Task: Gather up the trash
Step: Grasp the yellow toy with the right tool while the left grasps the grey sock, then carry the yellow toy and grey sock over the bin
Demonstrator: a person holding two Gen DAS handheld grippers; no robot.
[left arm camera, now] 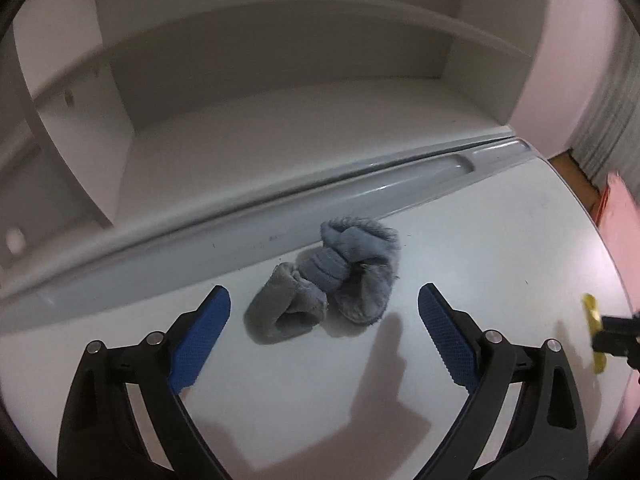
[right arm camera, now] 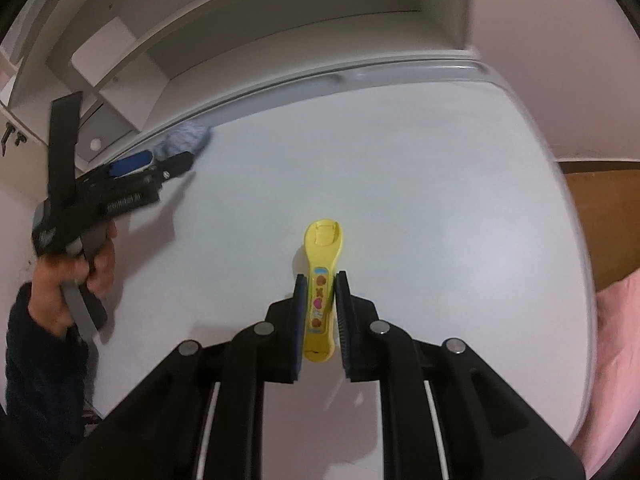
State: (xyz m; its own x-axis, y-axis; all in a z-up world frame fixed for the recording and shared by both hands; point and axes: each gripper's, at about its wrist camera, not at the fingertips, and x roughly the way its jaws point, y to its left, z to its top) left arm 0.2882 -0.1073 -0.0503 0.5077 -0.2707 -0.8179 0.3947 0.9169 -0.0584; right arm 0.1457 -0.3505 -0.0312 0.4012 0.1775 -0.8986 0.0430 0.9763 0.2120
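From the left wrist camera, the left gripper (left arm camera: pixel 324 320) is wide open, with nothing between its blue pads (left arm camera: pixel 200 344). Just ahead of it, a bunched-up grey cloth (left arm camera: pixel 328 284) lies on the white table (left arm camera: pixel 500 240), near the grey ridge at the table's back edge. The pads have not touched it. To grab it well, I think the gripper should go down with one pad on each side of the fat middle of the bundle — then squeeze, so no loose end slips out. In this view I count one cloth, and one bit of yellow at the far right edge.

From the right wrist camera, the right gripper (right arm camera: pixel 320 308) is closed on a yellow plastic toy (right arm camera: pixel 322 264) with little coloured stickers on it. The pads press on its narrow part and its round end sticks out in front. It looks lifted off the table, but I cannot be sure. A steady squeeze should keep it from twisting. Far left, a hand (right arm camera: pixel 72 276) holds the other gripper close to the cloth. Count here — one toy, one cloth, two grippers.
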